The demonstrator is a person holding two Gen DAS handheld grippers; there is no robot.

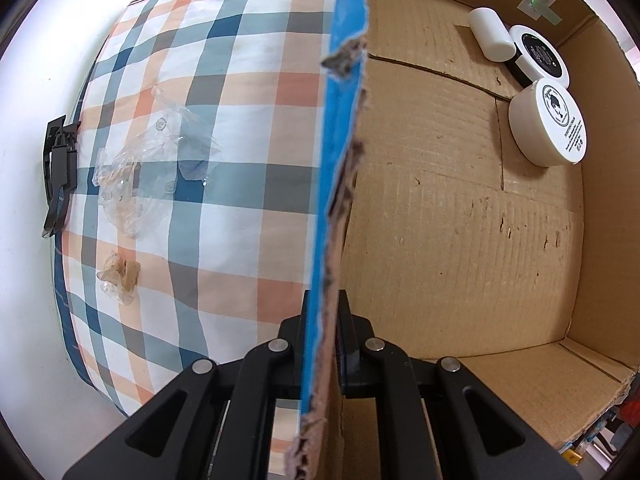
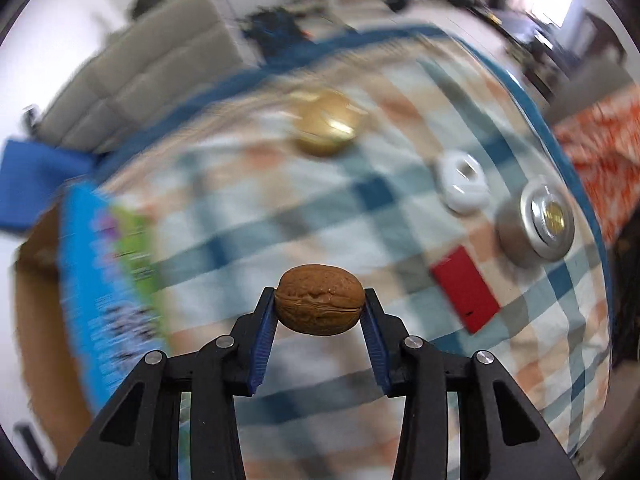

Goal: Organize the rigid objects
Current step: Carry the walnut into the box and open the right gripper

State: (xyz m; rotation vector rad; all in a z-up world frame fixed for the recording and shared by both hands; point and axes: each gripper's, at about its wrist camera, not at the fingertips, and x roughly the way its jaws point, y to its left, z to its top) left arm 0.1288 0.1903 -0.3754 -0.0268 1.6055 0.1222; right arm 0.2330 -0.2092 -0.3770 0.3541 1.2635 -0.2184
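Note:
My left gripper (image 1: 322,320) is shut on the torn blue-faced wall (image 1: 340,128) of a cardboard box (image 1: 440,208) and holds it upright. Inside the box, at the far right corner, lie a white cylinder (image 1: 491,34), a black-topped white jar (image 1: 542,56) and a white round tub (image 1: 548,124). My right gripper (image 2: 320,308) is shut on a brown walnut (image 2: 319,305) and holds it above the checked cloth (image 2: 304,216). On the cloth beyond lie a gold lid (image 2: 326,122), a white ring cap (image 2: 463,187), a silver round tin (image 2: 540,224) and a red flat block (image 2: 466,290). The box's blue side (image 2: 108,280) is at the left.
Crumpled clear plastic wrappers (image 1: 156,160) and a small brownish wrapper (image 1: 120,276) lie on the checked cloth (image 1: 240,92) left of the box. A black clip (image 1: 60,168) sits at the cloth's left edge. A grey sofa (image 2: 140,72) and an orange cloth (image 2: 600,152) are blurred in the background.

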